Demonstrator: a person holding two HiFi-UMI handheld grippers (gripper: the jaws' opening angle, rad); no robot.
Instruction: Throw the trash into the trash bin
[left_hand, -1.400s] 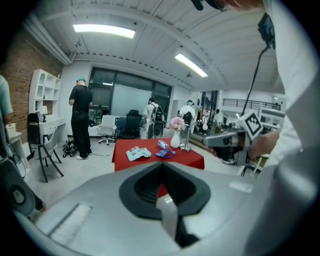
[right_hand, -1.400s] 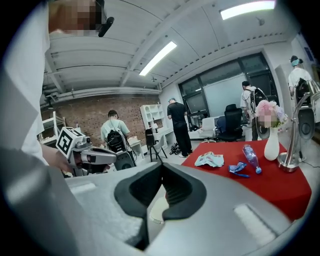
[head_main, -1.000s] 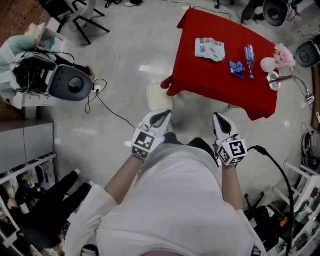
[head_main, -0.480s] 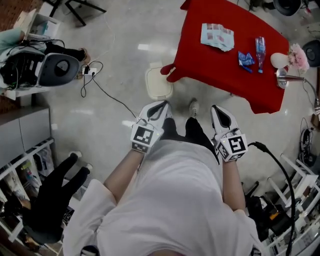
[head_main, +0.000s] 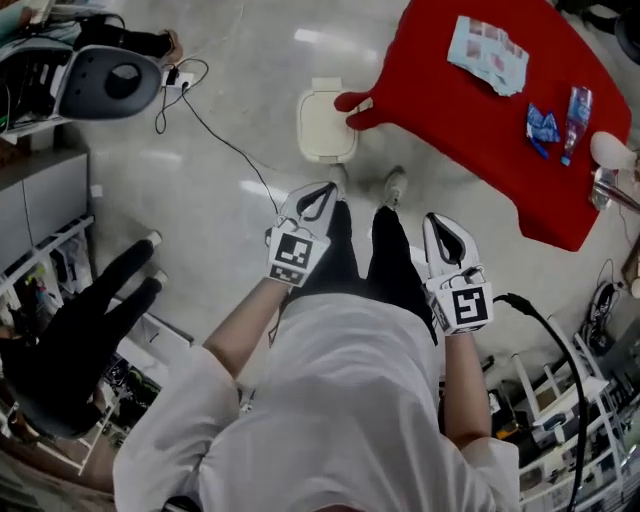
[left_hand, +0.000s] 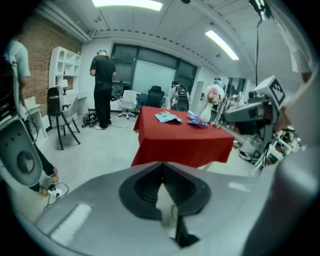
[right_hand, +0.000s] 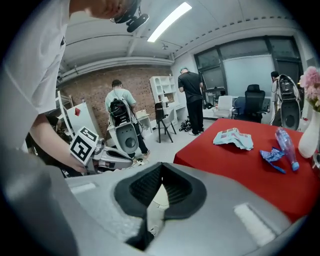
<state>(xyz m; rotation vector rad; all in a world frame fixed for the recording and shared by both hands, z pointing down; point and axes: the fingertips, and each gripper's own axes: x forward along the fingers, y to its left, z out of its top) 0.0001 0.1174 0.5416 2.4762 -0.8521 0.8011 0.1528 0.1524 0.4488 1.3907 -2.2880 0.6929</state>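
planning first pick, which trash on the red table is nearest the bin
The crumpled pale paper pack; blue wrapper and bottle lie farther from the bin.

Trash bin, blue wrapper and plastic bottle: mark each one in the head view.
trash bin (head_main: 322, 126), head view, middle of its white lid.
blue wrapper (head_main: 542, 123), head view, its crumpled middle.
plastic bottle (head_main: 576, 110), head view, mid-body.
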